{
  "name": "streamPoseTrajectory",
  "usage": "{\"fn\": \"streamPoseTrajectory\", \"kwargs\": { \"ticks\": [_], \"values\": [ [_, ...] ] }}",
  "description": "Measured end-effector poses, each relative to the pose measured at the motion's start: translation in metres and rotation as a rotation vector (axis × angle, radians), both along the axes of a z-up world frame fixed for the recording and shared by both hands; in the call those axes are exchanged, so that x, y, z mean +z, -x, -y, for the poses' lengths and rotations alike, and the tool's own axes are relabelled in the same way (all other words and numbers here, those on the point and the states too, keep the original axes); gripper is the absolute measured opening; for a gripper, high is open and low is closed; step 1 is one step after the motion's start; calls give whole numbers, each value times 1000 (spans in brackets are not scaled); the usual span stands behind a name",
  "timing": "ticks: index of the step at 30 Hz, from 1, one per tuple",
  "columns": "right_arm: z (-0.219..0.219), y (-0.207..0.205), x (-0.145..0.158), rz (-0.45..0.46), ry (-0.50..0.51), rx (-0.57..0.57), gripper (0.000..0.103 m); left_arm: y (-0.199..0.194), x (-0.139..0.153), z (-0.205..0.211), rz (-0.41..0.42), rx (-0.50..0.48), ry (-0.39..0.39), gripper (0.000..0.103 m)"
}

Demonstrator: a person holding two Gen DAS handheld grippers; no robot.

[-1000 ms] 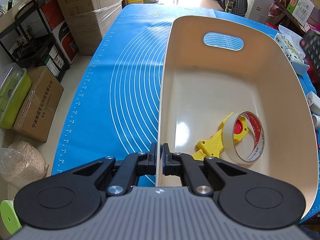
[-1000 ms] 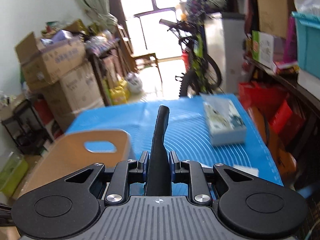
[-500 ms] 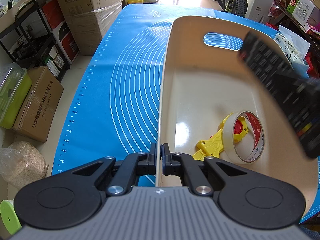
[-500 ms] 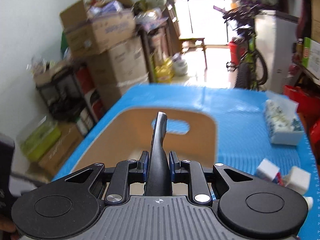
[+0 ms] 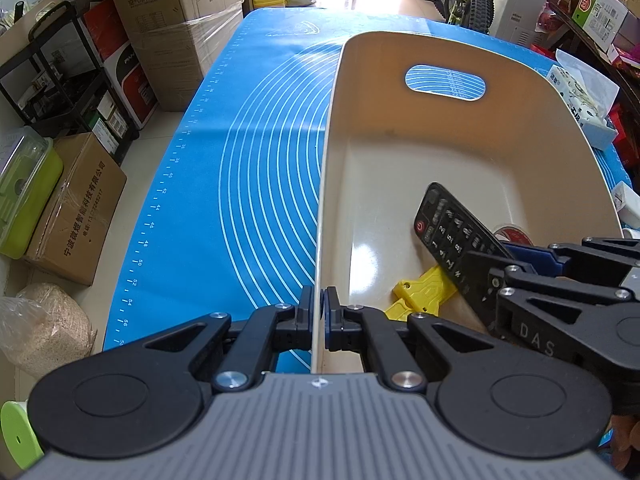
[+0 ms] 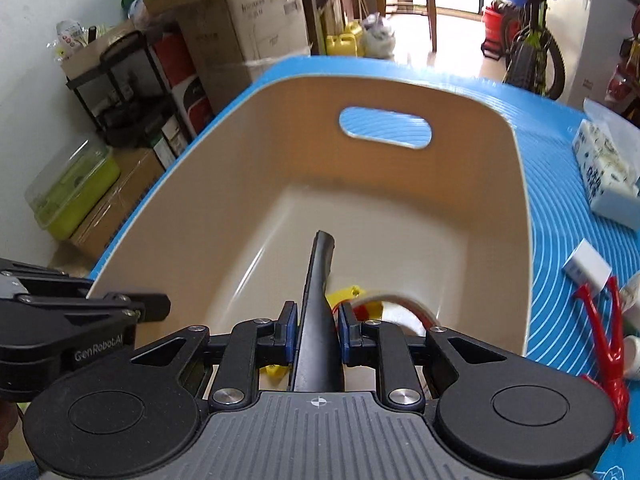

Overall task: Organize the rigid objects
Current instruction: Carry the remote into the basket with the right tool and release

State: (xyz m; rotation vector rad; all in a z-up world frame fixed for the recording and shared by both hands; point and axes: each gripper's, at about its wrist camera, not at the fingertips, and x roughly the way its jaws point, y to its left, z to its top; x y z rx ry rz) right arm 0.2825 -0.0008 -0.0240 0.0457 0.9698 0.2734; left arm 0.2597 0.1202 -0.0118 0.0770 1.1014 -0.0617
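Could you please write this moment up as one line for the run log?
left gripper: shut on bin rim | right gripper: shut on remote, inside bin | in bin: yellow tool, tape roll

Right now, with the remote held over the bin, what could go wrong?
1. The right gripper holds the remote control tilted above the tape roll and yellow plastic piece; released here, it may land on them.
2. The left gripper pinches only the beige bin's rim, so a bump might shift the bin.
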Motion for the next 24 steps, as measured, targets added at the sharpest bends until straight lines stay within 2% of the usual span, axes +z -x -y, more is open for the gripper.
{"fn": "streamPoseTrajectory", "kwargs": {
  "ticks": [2,4,6,10,13,19,24],
  "values": [
    [1,1,0,15,15,-6,31,0,0,0,0,0,-1,6],
    [5,1,2,23,8,-15,46,0,-1,0,-1,2,-3,6],
    [9,2,6,36,-1,-27,55,0,0,1,2,1,-2,6],
    [17,6,16,61,-25,-33,59,-1,0,3,2,1,-5,6],
    [25,12,26,94,-38,-47,70,-1,0,3,2,1,-5,6],
    [52,22,45,128,-85,-93,73,-1,0,3,1,2,-5,7],
    [85,30,54,159,-69,-159,76,-1,0,4,1,2,-5,7]
  ]
}}
